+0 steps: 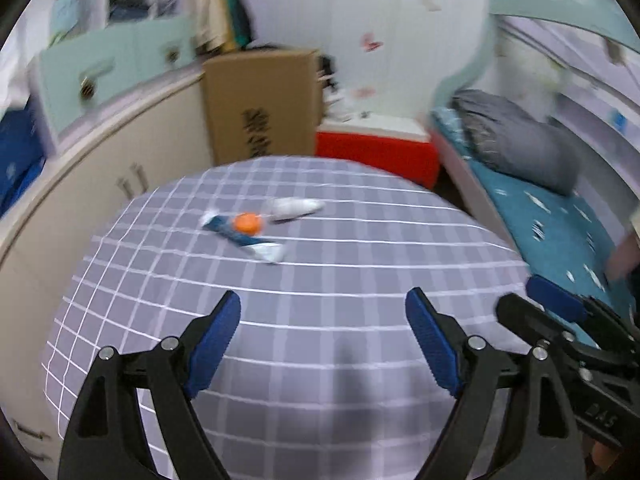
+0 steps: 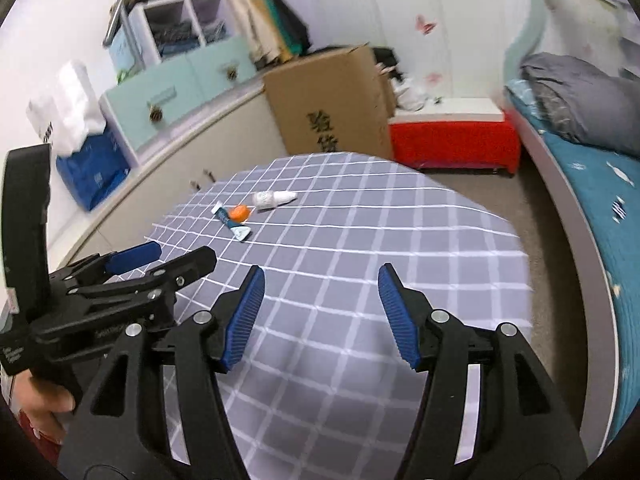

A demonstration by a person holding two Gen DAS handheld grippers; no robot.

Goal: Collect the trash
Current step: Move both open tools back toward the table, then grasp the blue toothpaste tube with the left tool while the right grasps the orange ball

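Grey checked cloth covers the counter (image 2: 360, 240); near its far edge, upper centre of the frame, lie a tube (image 2: 233, 222), an orange cap (image 2: 239, 213) and a bottle (image 2: 274, 199), nothing blocking them. Left claw (image 1: 323, 338) and right claw (image 2: 321, 314) gape empty. Behind stand a box (image 2: 332, 108) and red bench (image 2: 454, 142).
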